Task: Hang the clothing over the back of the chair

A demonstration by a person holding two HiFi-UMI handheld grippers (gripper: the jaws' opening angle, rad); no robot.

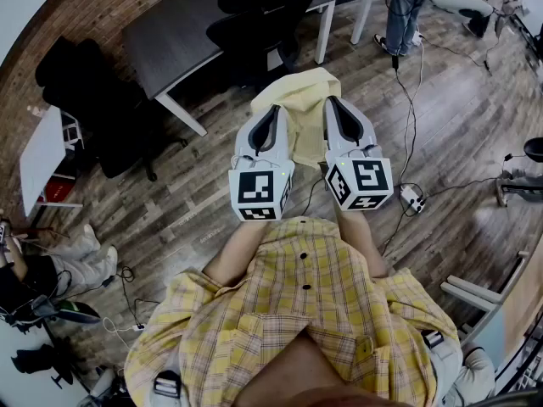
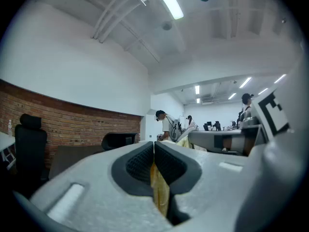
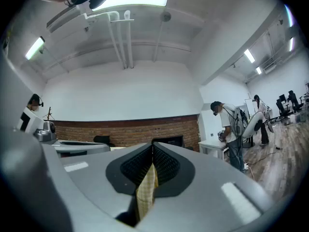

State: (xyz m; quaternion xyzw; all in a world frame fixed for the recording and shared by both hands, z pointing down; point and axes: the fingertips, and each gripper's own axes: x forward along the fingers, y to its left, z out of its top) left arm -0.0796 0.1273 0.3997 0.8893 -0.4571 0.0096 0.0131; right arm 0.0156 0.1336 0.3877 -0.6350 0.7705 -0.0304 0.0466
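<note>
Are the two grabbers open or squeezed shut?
Both shut. The left gripper pinches the yellow clothing between its jaws, and the right gripper pinches it too.

head — steeply down | gripper views — outward, level, share brick wall (image 2: 72,123)

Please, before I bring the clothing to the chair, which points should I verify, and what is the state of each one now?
1. Left gripper grips the yellow clothing: ok, jaws shut on the cloth.
2. Right gripper grips it too: ok, jaws shut on the cloth.
3. Black chair is ahead of the grippers: ok.
4. Clothing lies over the chair back: not ok, it hangs between the grippers, short of the chair.
5. Floor towards the chair is free: cannot tell, the clothing hides it; a cable lies to the right.
</note>
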